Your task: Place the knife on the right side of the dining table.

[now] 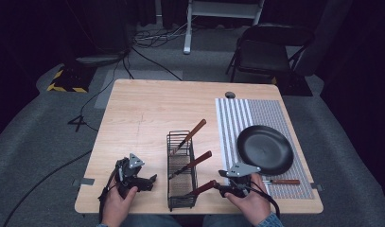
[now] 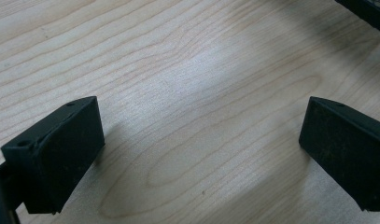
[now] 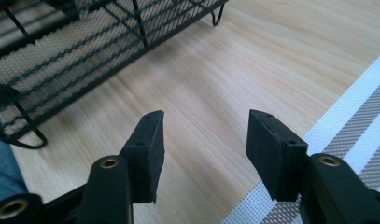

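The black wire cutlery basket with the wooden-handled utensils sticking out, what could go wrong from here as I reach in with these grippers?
1. The right hand-held gripper, jaws open, sits beside the nearest wooden handle; a sideways bump could tilt the black wire cutlery basket.
2. The basket stands close to the wooden table's front edge and might slide off if pulled.
3. The wooden-handled knife lies beside the black round plate, near the right hand; the cable may drag it.

Table (image 1: 143,109) brightly lit from above, dark surroundings; close views soft, slightly blurred.

Wood table (image 1: 143,109) w/ wire rack (image 1: 181,187), striped mat (image 1: 237,118) on it.
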The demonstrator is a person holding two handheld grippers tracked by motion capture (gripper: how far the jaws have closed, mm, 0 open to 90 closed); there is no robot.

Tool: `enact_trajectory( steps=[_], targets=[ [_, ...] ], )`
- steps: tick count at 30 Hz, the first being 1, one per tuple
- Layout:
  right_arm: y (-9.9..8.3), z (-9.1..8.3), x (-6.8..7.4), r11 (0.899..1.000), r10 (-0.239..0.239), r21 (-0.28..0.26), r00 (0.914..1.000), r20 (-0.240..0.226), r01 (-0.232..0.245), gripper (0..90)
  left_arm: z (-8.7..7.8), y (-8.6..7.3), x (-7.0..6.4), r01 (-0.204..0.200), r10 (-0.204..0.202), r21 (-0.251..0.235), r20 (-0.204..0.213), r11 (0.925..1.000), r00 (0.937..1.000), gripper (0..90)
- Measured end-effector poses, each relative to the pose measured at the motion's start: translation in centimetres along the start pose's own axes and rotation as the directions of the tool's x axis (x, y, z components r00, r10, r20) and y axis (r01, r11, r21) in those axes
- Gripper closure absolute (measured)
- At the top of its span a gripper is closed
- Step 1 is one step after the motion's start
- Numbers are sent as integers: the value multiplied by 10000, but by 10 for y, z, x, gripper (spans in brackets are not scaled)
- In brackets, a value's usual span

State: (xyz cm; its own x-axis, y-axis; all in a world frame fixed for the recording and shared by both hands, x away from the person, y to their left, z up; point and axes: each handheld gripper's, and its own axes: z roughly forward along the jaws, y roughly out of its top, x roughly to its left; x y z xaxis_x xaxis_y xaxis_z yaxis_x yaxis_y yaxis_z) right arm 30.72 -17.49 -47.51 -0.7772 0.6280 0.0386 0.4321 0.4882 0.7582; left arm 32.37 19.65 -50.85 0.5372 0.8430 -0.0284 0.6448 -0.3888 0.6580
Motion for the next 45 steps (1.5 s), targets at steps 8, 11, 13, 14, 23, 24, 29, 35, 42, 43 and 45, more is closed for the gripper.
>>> enact_trajectory(
  steps=[8,11,13,14,23,24,29,35,42,43,45],
  targets=[
    [25,-21,-5,9992,382,-144,9992,83,-381,491,0,0,0,16,-16,22,6,10000,10000,2],
    [36,-29,-7,9986,478,-226,9988,58,-476,502,1,1,-1,44,-44,16,-20,10000,10000,2],
    [44,-33,-8,9980,573,-281,9983,-49,-574,510,1,1,-1,43,-43,17,-20,10000,10000,2],
    [47,-33,-8,9978,582,-310,9983,-76,-584,509,1,1,-1,42,-42,5,-37,10000,10000,2],
    [86,-44,-13,9984,-131,-549,9997,-198,120,525,1,1,-1,17,-17,3,-18,10000,10000,2],
    [90,-45,-15,9982,-154,-574,9997,-163,144,527,1,1,-1,20,-20,8,-6,10000,10000,2],
    [108,-44,-23,9971,9,-760,9997,-223,-26,548,1,1,0,-52,52,6,19,10000,10000,2],
    [126,-40,-29,9941,264,-1045,9991,-335,-298,564,1,1,0,-41,41,4,30,10000,10000,2],
    [146,-33,-46,9871,756,-1399,9969,-204,-777,562,1,1,0,-63,62,8,32,10000,10000,2],
    [148,-32,-46,9880,696,-1370,9975,-135,-708,561,1,1,0,-61,61,9,31,10000,10000,2],
    [152,-31,-48,9886,684,-1341,9976,-70,-687,558,1,1,0,-58,58,6,32,10000,10000,2]
  ],
)
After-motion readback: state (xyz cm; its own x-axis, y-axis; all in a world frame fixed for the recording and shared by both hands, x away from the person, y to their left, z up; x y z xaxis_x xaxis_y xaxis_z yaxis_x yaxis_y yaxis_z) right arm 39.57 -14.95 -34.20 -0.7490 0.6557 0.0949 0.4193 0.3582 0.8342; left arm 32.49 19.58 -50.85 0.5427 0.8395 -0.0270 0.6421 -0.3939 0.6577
